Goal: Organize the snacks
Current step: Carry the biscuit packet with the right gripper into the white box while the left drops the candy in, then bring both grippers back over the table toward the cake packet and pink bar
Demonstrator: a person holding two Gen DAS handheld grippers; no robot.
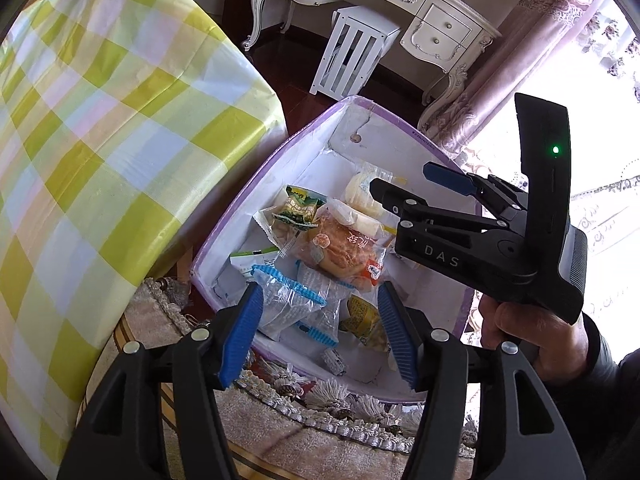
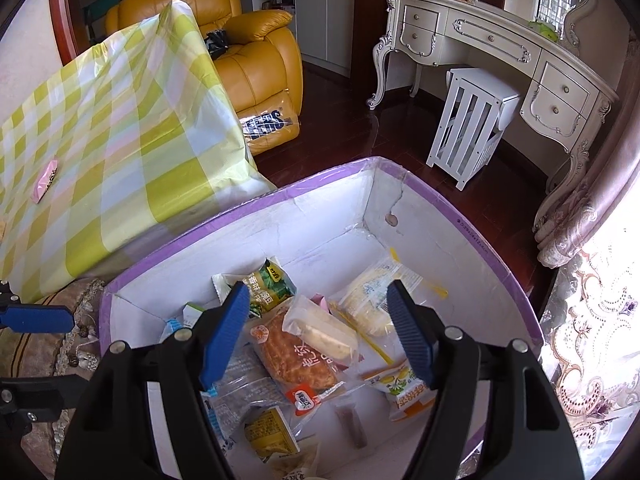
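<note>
A white box with a purple rim stands on the floor and holds several wrapped snacks: a brown bun packet, a green packet, pale cakes, blue-edged clear packets. My left gripper is open and empty above the box's near edge. My right gripper is open and empty above the snacks; it also shows in the left wrist view. A pink packet lies on the checked table.
A table with a yellow-green checked cloth stands left of the box. A fringed rug lies beneath. A white dresser, a white stool, a yellow armchair and curtains stand beyond.
</note>
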